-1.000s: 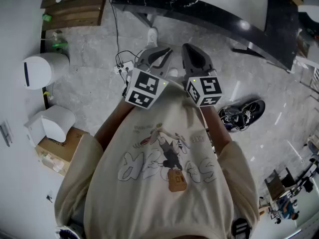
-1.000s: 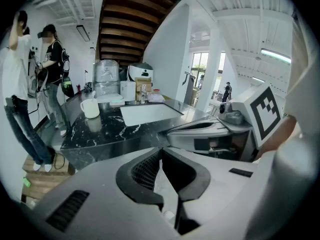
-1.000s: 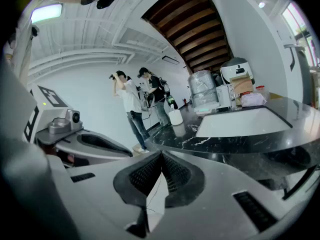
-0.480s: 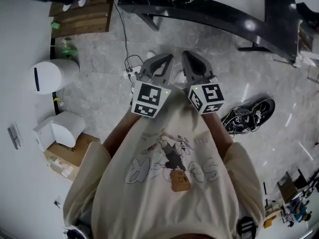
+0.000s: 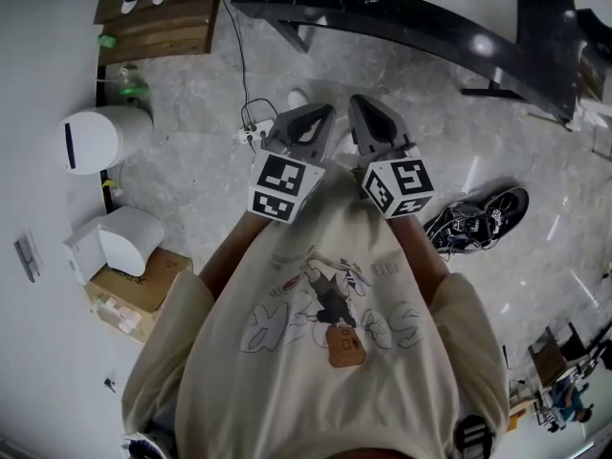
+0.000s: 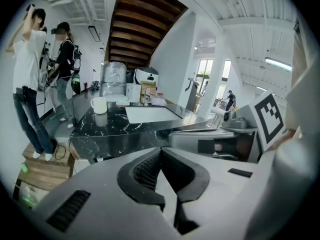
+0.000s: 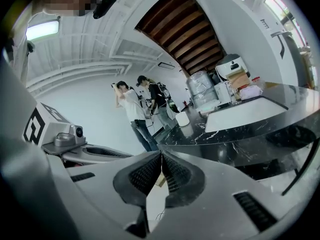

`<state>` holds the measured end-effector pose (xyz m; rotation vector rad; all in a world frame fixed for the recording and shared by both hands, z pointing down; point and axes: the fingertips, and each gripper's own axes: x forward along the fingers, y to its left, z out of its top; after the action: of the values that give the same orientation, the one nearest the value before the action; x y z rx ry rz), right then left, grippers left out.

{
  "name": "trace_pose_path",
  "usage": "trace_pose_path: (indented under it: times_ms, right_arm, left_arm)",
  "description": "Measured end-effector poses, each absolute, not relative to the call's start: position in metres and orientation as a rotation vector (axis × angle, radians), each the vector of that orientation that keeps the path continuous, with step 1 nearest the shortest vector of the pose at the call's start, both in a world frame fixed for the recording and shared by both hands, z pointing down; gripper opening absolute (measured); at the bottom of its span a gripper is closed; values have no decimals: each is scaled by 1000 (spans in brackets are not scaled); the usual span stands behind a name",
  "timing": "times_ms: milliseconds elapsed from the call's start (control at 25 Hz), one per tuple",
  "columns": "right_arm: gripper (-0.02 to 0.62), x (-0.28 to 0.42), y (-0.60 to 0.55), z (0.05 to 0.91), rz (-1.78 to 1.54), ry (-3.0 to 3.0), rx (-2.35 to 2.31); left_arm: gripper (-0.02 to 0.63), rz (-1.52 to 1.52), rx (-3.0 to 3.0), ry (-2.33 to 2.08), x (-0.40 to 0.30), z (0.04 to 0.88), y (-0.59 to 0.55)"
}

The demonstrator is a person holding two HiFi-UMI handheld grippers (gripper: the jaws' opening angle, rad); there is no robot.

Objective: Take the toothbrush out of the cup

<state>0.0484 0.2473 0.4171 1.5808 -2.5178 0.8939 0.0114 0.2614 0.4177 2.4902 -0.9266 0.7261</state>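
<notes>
A white cup (image 6: pixel 98 105) stands near the corner of a black marble table (image 6: pixel 115 134); it also shows in the right gripper view (image 7: pixel 182 119). No toothbrush can be made out in it at this distance. I hold both grippers side by side in front of my chest, over the floor and well short of the table. My left gripper (image 5: pixel 320 113) is shut with nothing between its pads (image 6: pixel 150 166). My right gripper (image 5: pixel 361 105) is also shut and empty, its ribbed pads (image 7: pixel 175 174) pressed together.
A white rectangular mat (image 6: pixel 150 114) lies on the table behind the cup, with boxes and a jug beyond. Two people (image 6: pixel 30 84) stand at the table's far end. On the floor are a power strip (image 5: pixel 253 134), white bins (image 5: pixel 96 140), a cardboard box (image 5: pixel 129 295) and a shoe (image 5: pixel 478 218).
Both grippers have drifted a little forward toward the black table, still side by side. The head view has shifted slightly with them.
</notes>
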Motion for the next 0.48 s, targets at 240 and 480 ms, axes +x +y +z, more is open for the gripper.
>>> trace_pose_path:
  times_ms: [240,480]
  right_arm:
    - [20,23,213,426,925,-2449,1577]
    - [20,1,152,415,879,-2391,1674]
  left_arm:
    - [15,713,2471,-863,-6,422,224]
    - [15,678,2480,-850,-36,415,159]
